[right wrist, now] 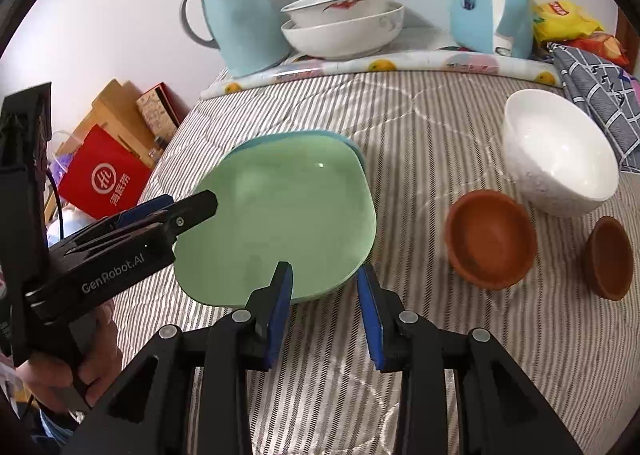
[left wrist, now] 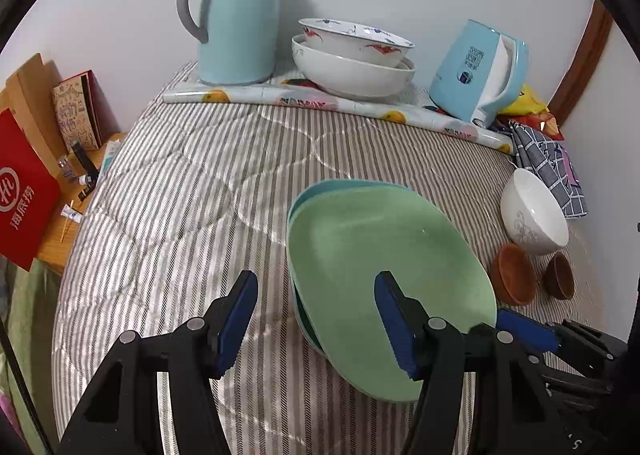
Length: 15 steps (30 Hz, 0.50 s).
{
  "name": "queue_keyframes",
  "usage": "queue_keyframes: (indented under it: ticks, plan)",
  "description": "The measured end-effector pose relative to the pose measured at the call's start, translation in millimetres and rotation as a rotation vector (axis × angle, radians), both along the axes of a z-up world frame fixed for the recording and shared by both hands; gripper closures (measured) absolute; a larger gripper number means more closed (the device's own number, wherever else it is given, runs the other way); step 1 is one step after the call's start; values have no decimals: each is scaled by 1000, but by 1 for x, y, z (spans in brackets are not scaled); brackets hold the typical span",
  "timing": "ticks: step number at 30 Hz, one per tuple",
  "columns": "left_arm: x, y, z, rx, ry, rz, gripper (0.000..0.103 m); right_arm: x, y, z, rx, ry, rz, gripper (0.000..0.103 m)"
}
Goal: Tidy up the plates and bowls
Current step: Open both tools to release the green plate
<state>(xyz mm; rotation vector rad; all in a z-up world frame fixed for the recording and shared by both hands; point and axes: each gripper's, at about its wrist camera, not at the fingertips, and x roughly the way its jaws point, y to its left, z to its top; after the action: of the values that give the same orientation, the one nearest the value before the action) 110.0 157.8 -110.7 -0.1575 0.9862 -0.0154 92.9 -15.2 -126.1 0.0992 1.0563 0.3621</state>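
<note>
A green plate (left wrist: 384, 251) lies on top of a blue plate (left wrist: 320, 191) on the striped cloth; the stack also shows in the right wrist view (right wrist: 280, 207). My left gripper (left wrist: 316, 319) is open, its right finger over the plate's near edge; in the right wrist view it (right wrist: 176, 211) reaches the stack's left edge. My right gripper (right wrist: 324, 311) is open and empty at the stack's near right edge. A white bowl (right wrist: 560, 159) and two brown bowls (right wrist: 492, 239) (right wrist: 608, 259) stand to the right. Two nested white bowls (left wrist: 352, 59) sit at the back.
A light blue thermos jug (left wrist: 236, 15) and a blue kettle (left wrist: 480, 71) stand at the back on a fruit-print mat (left wrist: 360, 105). A checked cloth (left wrist: 548, 167) and snack bags (right wrist: 568, 19) lie at the right. Red and brown boxes (left wrist: 24, 191) stand off the left edge.
</note>
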Motion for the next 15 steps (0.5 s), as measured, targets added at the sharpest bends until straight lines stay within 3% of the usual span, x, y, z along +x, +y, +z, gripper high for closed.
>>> queue_keyframes:
  ticks: [8, 15]
  plan:
    - [8, -2, -8, 24, 27, 18, 44, 9, 5, -17, -27, 28, 14, 62]
    - [3, -10, 2, 27, 11, 22, 44, -3, -21, -8, -32, 2, -14, 62]
